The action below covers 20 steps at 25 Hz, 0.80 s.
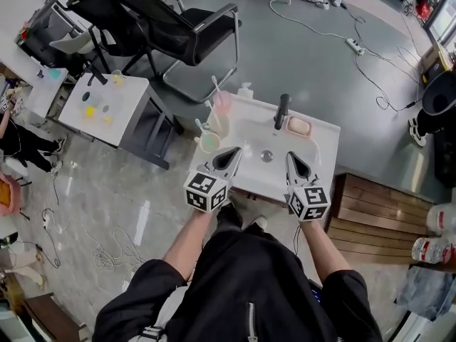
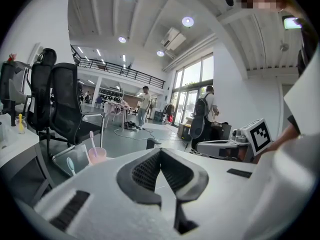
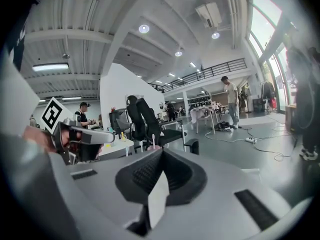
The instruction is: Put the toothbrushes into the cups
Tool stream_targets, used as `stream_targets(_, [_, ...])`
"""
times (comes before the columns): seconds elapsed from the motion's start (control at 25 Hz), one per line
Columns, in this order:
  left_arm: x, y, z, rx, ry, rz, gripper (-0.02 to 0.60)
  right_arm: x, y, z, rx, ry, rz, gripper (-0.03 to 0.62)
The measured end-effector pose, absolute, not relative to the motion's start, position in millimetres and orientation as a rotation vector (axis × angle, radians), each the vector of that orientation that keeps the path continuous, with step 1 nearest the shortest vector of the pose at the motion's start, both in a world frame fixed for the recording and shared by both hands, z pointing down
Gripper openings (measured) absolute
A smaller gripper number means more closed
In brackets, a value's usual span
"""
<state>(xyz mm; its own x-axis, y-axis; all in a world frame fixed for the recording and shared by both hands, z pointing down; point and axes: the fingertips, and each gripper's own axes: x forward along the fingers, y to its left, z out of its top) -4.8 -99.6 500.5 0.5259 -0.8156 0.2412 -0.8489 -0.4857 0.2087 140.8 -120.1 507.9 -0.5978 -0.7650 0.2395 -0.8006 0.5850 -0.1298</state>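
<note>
1. Pink cup [image 1: 223, 103], cream cup [image 1: 219, 125] and green cup [image 1: 209, 142] line the washbasin's [image 1: 322, 140] left edge. Each holds a toothbrush [image 1: 216, 87] upright, so the task appears complete.
2. Left gripper [image 1: 234, 152], near edge: jaws pressed together, empty.
3. Right gripper [image 1: 291, 157], alongside: jaws pressed together, empty, clear of the cups.
</note>
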Motion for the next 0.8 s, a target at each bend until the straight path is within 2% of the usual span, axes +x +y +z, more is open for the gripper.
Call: stream_targets(0.8, [-2.4,-117.3,498.2,2.493,-1.348,0.165,0.002,138.2,-129.2,498.8,1.359,-2.657,0.331,0.002])
